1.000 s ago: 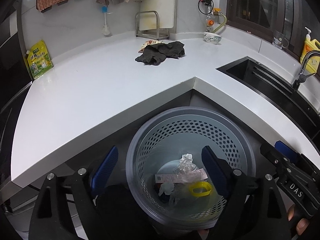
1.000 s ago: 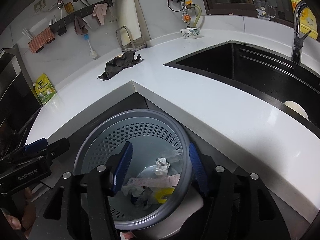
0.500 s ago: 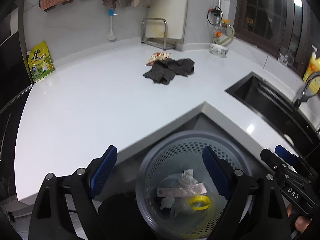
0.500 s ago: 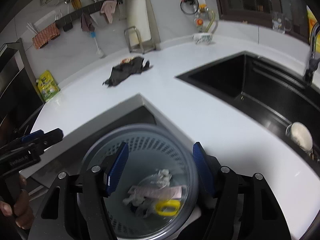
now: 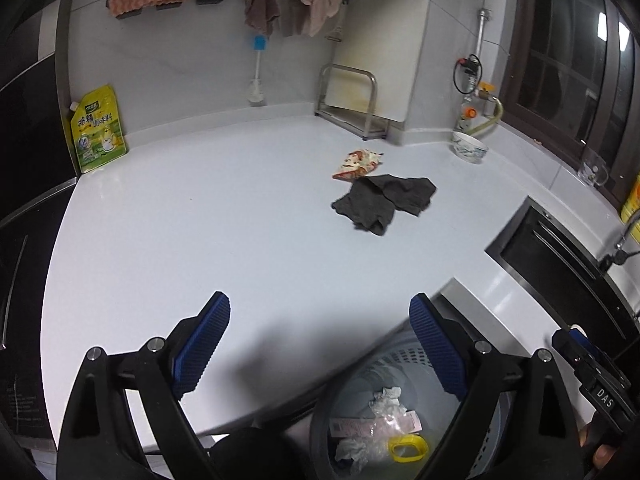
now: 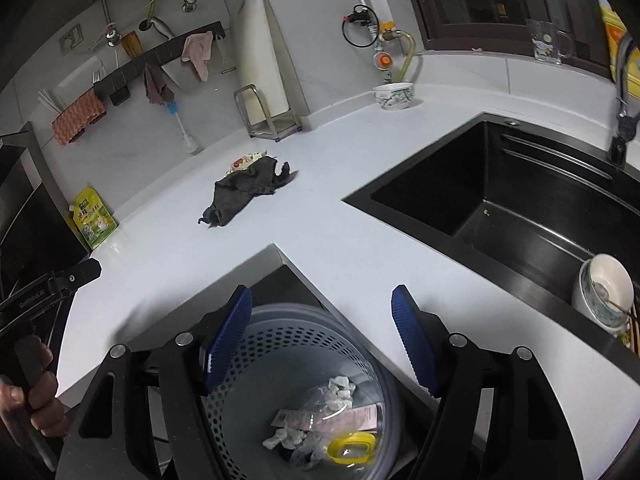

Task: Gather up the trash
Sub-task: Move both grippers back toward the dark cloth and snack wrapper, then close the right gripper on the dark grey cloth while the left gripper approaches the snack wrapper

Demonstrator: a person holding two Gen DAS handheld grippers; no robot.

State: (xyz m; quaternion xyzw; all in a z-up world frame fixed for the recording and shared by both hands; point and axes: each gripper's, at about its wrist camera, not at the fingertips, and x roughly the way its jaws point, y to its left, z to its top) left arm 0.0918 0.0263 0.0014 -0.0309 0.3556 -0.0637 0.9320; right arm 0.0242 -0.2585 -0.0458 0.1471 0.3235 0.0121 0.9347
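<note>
One wrapper (image 5: pixel 357 164) left on the tabletop (image 5: pixel 200 220), flat, crinkled, printed red and cream, lying near the back by the rack (image 5: pixel 352 100). One dark cloth (image 5: pixel 384 199) just in front of it; in the right wrist view the cloth's far edge overlaps the wrapper, in the left wrist view the two look barely apart, so touching or not is unclear. Wrapper judged very light, thin, limp, likely slick; it will slide if pushed and may crumple in the grip. Best taken at the free edge away from the cloth, pinched low, so the cloth does not come up with it. Cloth is soft, probably not trash. One bin (image 6: pixel 304 380) below the tabletop corner, perforated wall, holding about five pieces: two crumpled white wads, one pink strip, one yellow ring, some clear film. Left gripper (image 5: pixel 320 344) spread wide with nothing between the pads, having just been opening, above the tabletop edge. Right gripper (image 6: pixel 322 340) also apart and empty, having just been opening, over the bin. One bowl (image 5: pixel 470 148) on the tabletop, one sink (image 6: pixel 500 200).
</note>
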